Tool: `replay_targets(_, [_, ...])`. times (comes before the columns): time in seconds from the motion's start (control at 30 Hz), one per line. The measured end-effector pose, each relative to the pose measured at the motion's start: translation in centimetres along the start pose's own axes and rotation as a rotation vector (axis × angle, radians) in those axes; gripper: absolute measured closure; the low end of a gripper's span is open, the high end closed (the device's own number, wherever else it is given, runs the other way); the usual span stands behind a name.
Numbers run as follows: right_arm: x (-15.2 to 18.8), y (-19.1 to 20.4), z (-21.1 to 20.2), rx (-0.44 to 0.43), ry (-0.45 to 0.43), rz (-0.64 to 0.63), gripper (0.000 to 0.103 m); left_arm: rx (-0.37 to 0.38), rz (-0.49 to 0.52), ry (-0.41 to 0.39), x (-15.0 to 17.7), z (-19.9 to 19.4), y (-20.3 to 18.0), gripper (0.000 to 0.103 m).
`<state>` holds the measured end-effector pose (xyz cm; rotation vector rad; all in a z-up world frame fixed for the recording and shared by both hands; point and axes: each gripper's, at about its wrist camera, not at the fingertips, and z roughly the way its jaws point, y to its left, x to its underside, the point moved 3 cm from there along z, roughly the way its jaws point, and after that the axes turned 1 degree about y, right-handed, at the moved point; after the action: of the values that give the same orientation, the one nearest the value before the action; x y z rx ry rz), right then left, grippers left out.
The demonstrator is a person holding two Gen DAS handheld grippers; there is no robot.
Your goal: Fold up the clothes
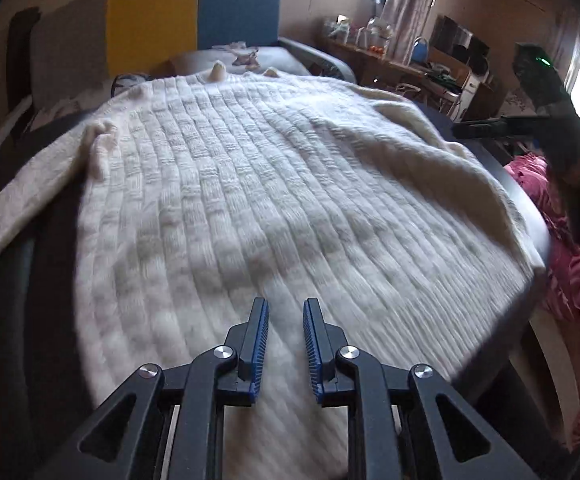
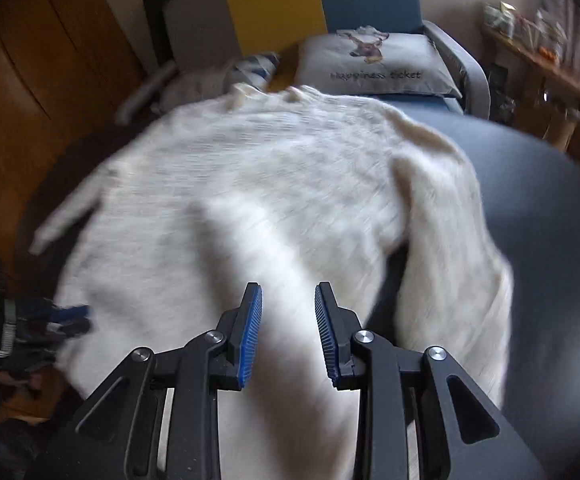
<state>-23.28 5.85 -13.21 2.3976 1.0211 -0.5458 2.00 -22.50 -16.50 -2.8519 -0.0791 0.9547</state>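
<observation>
The left tongs (image 1: 286, 304) hang over the white sweater (image 1: 258, 200), fingers apart, holding nothing. The sweater lies spread flat on the dark surface (image 2: 537, 208). The right tongs (image 2: 288, 290) are released too, above the sweater's bottom part.

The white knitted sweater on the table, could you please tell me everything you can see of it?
The sweater is a cream-white, chunky knit with raised ribs and a blocky woven pattern. It lies spread flat over a dark round table, collar at the far side toward the blue armchair. One sleeve trails out to the left; the other lies along the body's right side toward the near edge. The fabric is rumpled at the shoulders. Both the left gripper and the right gripper hover over its near hem, jaws open, holding nothing.
</observation>
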Motion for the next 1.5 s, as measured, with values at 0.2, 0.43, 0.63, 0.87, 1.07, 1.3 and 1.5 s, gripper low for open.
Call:
replay_targets(0.2, [7.4, 5.7, -1.5, -0.052, 0.080, -0.086, 0.067, 0.070, 0.074, -0.053, 0.7, -3.2, -0.7, 0.080])
replay_targets(0.43, [9.1, 8.6, 1.4, 0.035, 0.121, -0.159, 0.054, 0.221, -0.163, 0.049, 1.3, -4.3, 3.4, 0.064])
replay_targets(0.63, [10.1, 9.1, 3.7, 0.077, 0.152, -0.203, 0.034, 0.116, -0.227, 0.058, 2.1, -5.2, 6.5, 0.064])
replay_targets(0.87, [10.3, 8.8, 4.5, 0.085, 0.158, -0.204, 0.030, 0.021, -0.292, 0.104, 3.5, -5.8, 9.8, 0.058])
replay_targets(1.07, [10.3, 9.1, 4.8, 0.087, 0.161, -0.202, 0.027, 0.125, -0.355, 0.180, 5.6, -4.7, 9.9, 0.054])
replay_targets(1.3, [10.3, 9.1, 4.5, 0.093, 0.168, -0.207, 0.027, -0.011, -0.302, 0.145, 5.7, -4.4, 8.5, 0.097])
replay_targets(1.5, [10.3, 8.8, 4.1, 0.080, 0.177, -0.192, 0.050, -0.034, -0.364, 0.080, 5.3, -7.2, 10.2, 0.099])
